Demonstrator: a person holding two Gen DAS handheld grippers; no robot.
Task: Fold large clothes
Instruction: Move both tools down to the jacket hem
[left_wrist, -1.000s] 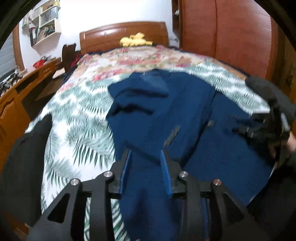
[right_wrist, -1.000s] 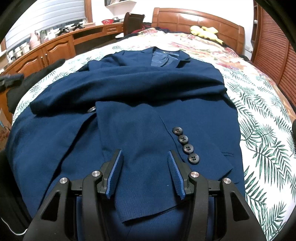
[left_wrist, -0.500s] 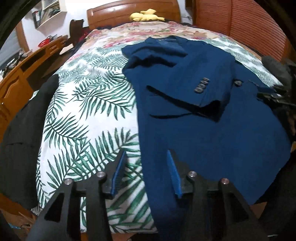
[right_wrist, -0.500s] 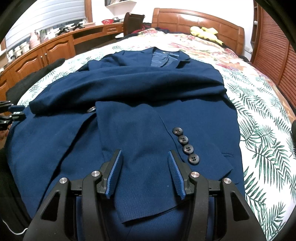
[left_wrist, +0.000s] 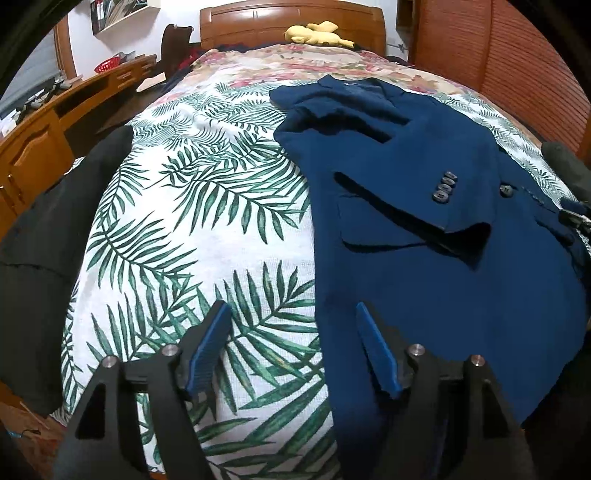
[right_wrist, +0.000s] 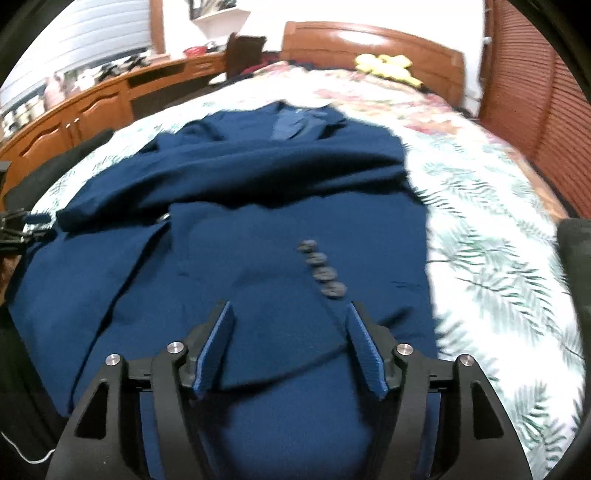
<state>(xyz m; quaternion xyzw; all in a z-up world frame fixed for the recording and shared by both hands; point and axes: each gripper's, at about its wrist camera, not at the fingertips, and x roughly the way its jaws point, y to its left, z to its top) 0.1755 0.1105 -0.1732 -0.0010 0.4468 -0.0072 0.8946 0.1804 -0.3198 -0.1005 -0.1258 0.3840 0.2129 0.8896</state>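
Observation:
A navy blazer (left_wrist: 424, 258) lies face up on the leaf-print bed sheet (left_wrist: 207, 236), both sleeves folded across its front. The cuff buttons (right_wrist: 322, 271) sit just ahead of my right gripper (right_wrist: 290, 305). Its jaws are opening above the folded sleeve (right_wrist: 273, 332) and hold nothing. My left gripper (left_wrist: 291, 305) hovers over the blazer's side edge near the hem, one finger over the sheet and the other over the cloth. Its jaws are opening too, with nothing pressed between the pads. The right wrist view is blurred.
A black garment (left_wrist: 48, 229) hangs over the bed's left side. A wooden headboard (left_wrist: 291, 22) with a yellow plush toy (left_wrist: 317, 31) stands at the far end. Wooden cabinets (left_wrist: 37, 147) run along the left, louvred wooden doors (left_wrist: 517, 62) along the right.
My left gripper swung left and down from the blazer's middle to its side edge, and its jaws widened. My right gripper's jaws widened and it drew back a little from the cuff.

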